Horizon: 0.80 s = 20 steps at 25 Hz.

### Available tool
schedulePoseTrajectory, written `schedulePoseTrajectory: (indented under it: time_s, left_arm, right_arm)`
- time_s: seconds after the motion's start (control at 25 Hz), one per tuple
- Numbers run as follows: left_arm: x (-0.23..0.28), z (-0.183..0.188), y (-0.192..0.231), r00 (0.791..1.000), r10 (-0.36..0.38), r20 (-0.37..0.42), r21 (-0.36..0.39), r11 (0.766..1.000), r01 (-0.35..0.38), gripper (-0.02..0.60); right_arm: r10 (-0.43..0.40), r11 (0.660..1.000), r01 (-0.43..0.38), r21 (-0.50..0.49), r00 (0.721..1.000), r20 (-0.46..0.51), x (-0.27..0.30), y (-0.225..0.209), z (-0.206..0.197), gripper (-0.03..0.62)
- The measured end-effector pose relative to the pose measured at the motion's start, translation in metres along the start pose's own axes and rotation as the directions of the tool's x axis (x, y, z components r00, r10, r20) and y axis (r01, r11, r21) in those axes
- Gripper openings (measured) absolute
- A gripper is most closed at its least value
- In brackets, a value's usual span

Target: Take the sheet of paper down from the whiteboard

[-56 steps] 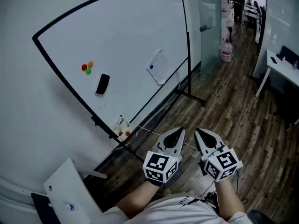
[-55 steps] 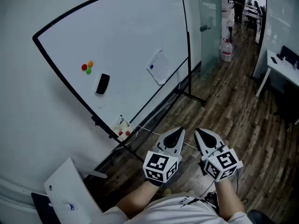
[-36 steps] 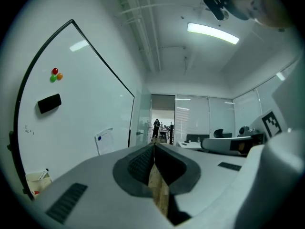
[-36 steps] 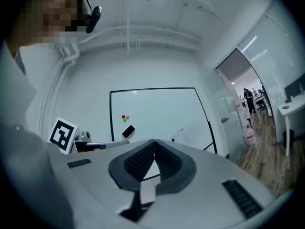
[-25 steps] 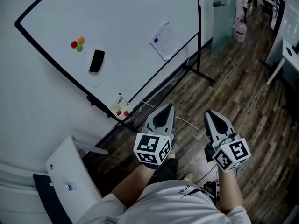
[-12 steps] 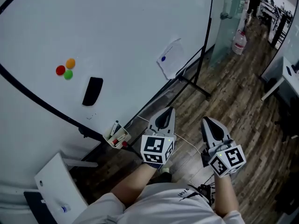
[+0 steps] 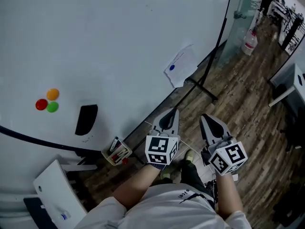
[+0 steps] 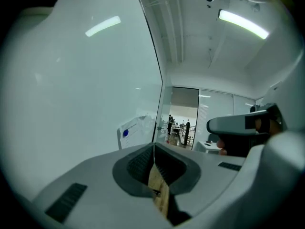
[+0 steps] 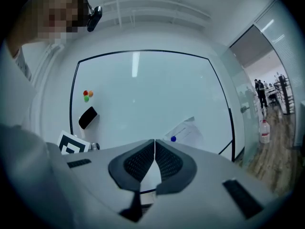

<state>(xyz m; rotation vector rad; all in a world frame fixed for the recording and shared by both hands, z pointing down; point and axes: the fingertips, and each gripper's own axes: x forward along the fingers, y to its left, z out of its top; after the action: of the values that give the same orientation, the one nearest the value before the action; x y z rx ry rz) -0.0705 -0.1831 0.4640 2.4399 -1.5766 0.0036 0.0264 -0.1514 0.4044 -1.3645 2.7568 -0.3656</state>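
Observation:
A white sheet of paper (image 7: 181,66) hangs tilted on the whiteboard (image 7: 119,37), pinned by a blue magnet (image 7: 172,67). The paper (image 8: 136,129) also shows in the left gripper view and the paper (image 9: 185,132) in the right gripper view, ahead of the jaws. My left gripper (image 7: 167,116) is shut and empty, below the sheet and well short of the board. Beside it my right gripper (image 7: 208,123) is shut with nothing between its pads. Both point toward the board's lower right part.
Red, orange and green magnets (image 7: 46,102) and a black eraser (image 7: 86,119) sit at the board's left. A marker tray (image 7: 116,152) hangs under the board. The stand's foot (image 7: 205,88) lies on the wood floor. A water jug (image 7: 249,42) stands by a glass door.
The person has stepped closer to the whiteboard: the board and sheet now loom larger. Both grippers came forward together, still shut.

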Motion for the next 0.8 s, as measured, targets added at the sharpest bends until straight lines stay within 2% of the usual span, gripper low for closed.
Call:
schedulePoseTrajectory:
  time_s: [0.2,0.36,0.48,0.64,0.72,0.8]
  left_arm:
    - [0.048,-0.012,0.027,0.997,0.082,-0.013,-0.046,0.996,-0.082,0.015]
    - [0.079,-0.014,0.046,0.984,0.178,-0.017,-0.051,0.983,-0.178,0.017]
    - [0.101,-0.017,0.065,0.965,0.261,-0.027,-0.083,0.961,-0.262,0.024]
    - [0.121,-0.031,0.088,0.926,0.374,-0.049,-0.153,0.914,-0.377,0.077]
    - [0.139,-0.036,0.093,0.920,0.387,-0.063,-0.159,0.906,-0.392,0.089]
    - [0.151,-0.039,0.096,0.919,0.387,-0.074,-0.151,0.907,-0.394,0.089]
  right_arm:
    - [0.095,0.995,-0.095,0.004,0.995,-0.025,0.058,-0.031,0.002,0.014]
    - [0.179,0.984,-0.179,0.006,0.982,-0.060,0.104,-0.057,0.006,0.015]
    - [0.252,0.968,-0.252,0.015,0.962,-0.103,0.135,-0.073,0.001,0.017]
    - [0.344,0.939,-0.340,0.052,0.925,-0.162,0.168,-0.090,-0.022,0.035]
    - [0.348,0.938,-0.340,0.071,0.921,-0.174,0.186,-0.102,-0.026,0.078]
    - [0.346,0.938,-0.338,0.074,0.921,-0.182,0.198,-0.107,-0.029,0.084]
